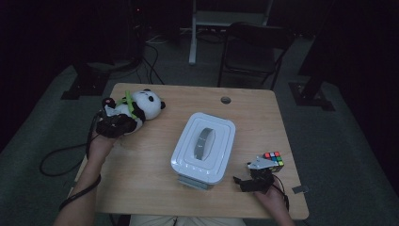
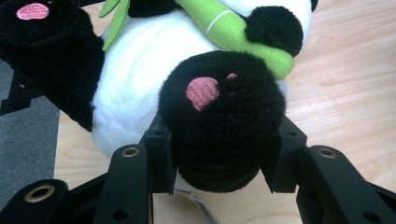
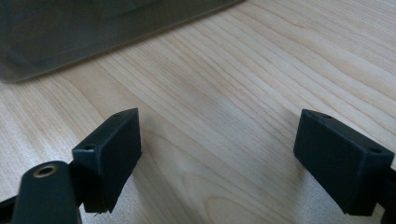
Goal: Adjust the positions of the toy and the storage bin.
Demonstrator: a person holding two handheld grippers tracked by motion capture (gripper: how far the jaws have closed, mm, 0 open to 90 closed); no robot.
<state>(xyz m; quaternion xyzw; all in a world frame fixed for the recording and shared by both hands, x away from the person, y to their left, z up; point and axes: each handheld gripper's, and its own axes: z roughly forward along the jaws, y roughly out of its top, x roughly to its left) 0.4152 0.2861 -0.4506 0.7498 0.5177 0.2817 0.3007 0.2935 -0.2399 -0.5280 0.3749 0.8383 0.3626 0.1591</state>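
black plush is filling the gap between my left gripper's (image 2: 219, 172) jaws: i'm grasping one foot of the panda toy (image 2: 154, 88), the pads pressing into the fur on both sides, its pink sole patch facing the camera. the panda is lying on its back at the table's (image 1: 141, 179) left far corner, white belly up, a green bamboo stalk (image 2: 233, 28) lying across its chest, one black leg hanging over the table edge toward the grey floor.

on my right side, the right gripper (image 3: 219, 158) is resting low over bare pale wood near the front edge, its jaws standing wide apart with nothing between them. in the high view it (image 1: 256, 179) is sitting just in front of a colourful puzzle cube (image 1: 274, 159), close but i can't tell if touching.

between my two hands, the white lidded storage box (image 1: 203, 146) is sitting mid-table, its grey handle lying flat on the lid. farther off, past the table, a dark folding chair (image 1: 251, 52) is standing on the carpet.
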